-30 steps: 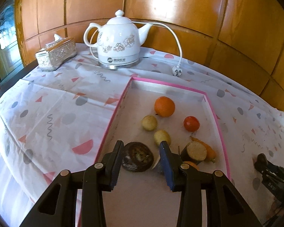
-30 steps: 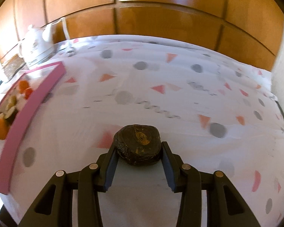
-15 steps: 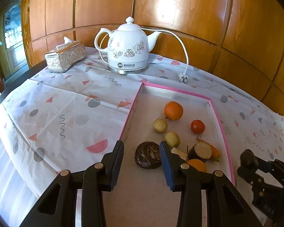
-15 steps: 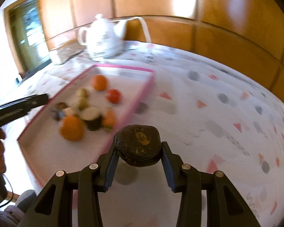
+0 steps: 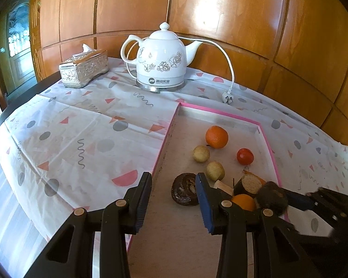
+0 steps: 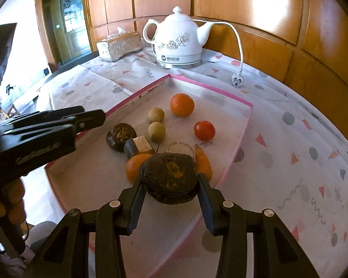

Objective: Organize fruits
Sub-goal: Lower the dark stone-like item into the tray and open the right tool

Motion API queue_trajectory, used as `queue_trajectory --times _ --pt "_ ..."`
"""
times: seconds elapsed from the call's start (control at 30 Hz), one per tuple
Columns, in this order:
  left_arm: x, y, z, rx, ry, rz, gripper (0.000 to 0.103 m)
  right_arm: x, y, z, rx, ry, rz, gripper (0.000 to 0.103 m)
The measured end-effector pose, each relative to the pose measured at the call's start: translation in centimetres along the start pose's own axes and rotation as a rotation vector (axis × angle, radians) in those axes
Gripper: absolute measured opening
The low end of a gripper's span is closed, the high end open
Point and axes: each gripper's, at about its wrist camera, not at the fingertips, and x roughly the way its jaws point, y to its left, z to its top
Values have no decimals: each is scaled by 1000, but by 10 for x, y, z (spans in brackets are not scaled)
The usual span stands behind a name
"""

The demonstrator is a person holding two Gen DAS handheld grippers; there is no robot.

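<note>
A pink-rimmed tray [image 5: 220, 113] [image 6: 208, 88] holds an orange [image 5: 217, 136] [image 6: 182, 104], a red tomato [image 5: 245, 156] [image 6: 204, 130], two small yellow-green fruits [image 5: 201, 154] [image 6: 156, 131], a second orange [image 6: 134, 165], cut pieces and a dark brown fruit [image 5: 184, 190] [image 6: 120, 136]. My left gripper [image 5: 174, 199] stands open over the tray's near end. That dark fruit lies just ahead of it, beside the right finger. My right gripper [image 6: 170, 183] is shut on another dark brown fruit [image 6: 170, 177] [image 5: 270, 198], held above the tray's near right part.
A white kettle [image 5: 161, 64] with its loose plug [image 5: 227, 98] and a silver tissue box [image 5: 83, 69] stand at the back, against a wood-panelled wall. A patterned cloth [image 5: 81, 127] covers the table on both sides of the tray. A hand [image 6: 4, 206] holds the left gripper.
The right gripper has swung left with its dark fruit, from above the cloth to above the tray's near end. The left gripper has barely shifted, and the dark fruit in the tray stays just ahead of its fingers.
</note>
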Motion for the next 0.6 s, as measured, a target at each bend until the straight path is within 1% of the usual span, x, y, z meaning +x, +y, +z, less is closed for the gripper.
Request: queue_trajectory --times 0.03,0.1,0.2,0.23,0.27,0.33,0.37,0.43,0.6 --pt "0 0 0 -1 0 1 40 6 0 3 -6 16 -1 45" --pt "-1 0 0 3 -3 5 41 8 -1 9 -6 -10 -25 45" --pt "-1 0 0 -1 -4 7 46 11 -1 15 -10 -8 -31 47" --pt "-2 1 0 -4 -6 9 46 12 -2 16 -3 -6 -30 47" --pt "-3 1 0 -6 -9 11 48 12 -3 17 10 -3 -25 47" --pt "-5 3 1 -11 -14 16 51 10 -3 17 37 -2 25 48" --pt "-6 3 1 -14 -17 18 52 8 -2 16 46 -6 49 54" --pt "-8 5 2 -16 -21 21 53 5 3 14 38 -17 46 57" --pt "-15 6 2 -24 -37 21 63 0 8 8 51 -23 56 57"
